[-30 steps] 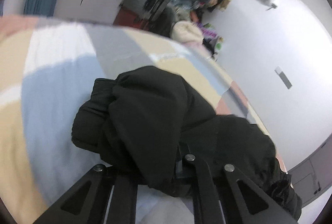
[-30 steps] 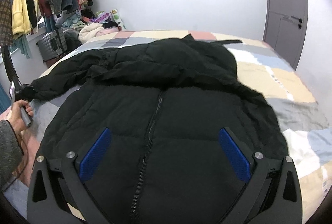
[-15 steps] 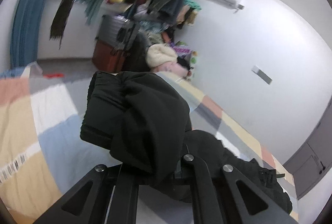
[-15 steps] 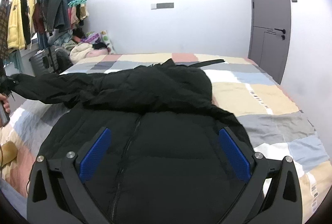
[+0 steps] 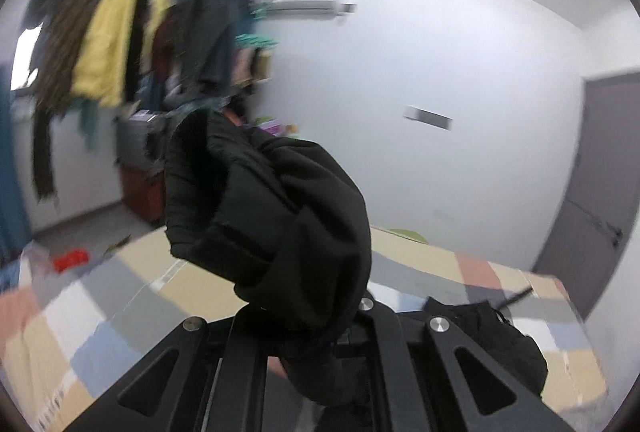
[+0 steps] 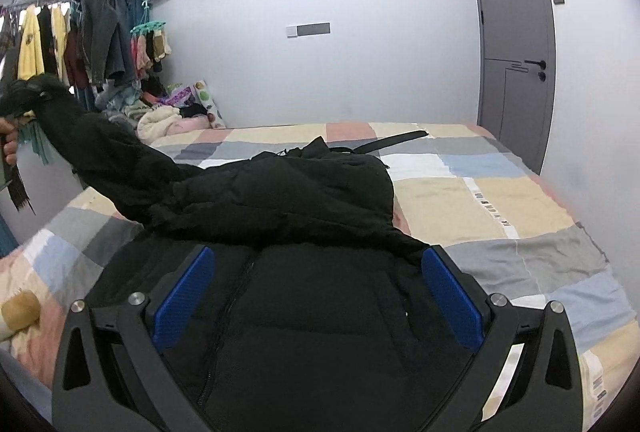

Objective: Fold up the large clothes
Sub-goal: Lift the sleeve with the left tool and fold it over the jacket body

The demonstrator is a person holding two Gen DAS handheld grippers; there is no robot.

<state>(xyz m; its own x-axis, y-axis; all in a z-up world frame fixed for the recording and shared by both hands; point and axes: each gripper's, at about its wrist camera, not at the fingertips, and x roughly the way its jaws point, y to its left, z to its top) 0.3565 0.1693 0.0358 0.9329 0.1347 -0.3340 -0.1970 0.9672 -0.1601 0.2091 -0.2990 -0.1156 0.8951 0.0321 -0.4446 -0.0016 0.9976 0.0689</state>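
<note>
A black puffer jacket (image 6: 304, 296) lies front up on the patchwork bed (image 6: 500, 208), zipper toward me. My left gripper (image 5: 308, 328) is shut on the jacket's sleeve cuff (image 5: 264, 208) and holds it high above the bed. In the right wrist view that sleeve (image 6: 104, 160) stretches up and to the left to the hand at the frame edge. My right gripper (image 6: 316, 292) is open and empty, with blue pads (image 6: 184, 296), just above the jacket's lower front.
A rack of hanging clothes (image 6: 80, 40) stands along the left wall, with a pile of laundry (image 6: 168, 112) at the bed's far left corner. A grey door (image 6: 516, 48) is at the right. A black strap (image 6: 392, 140) lies at the bed's far end.
My left gripper has lifted the sleeve cuff from the bed up into the air. The right gripper has stayed open and has tilted up a little over the jacket.
</note>
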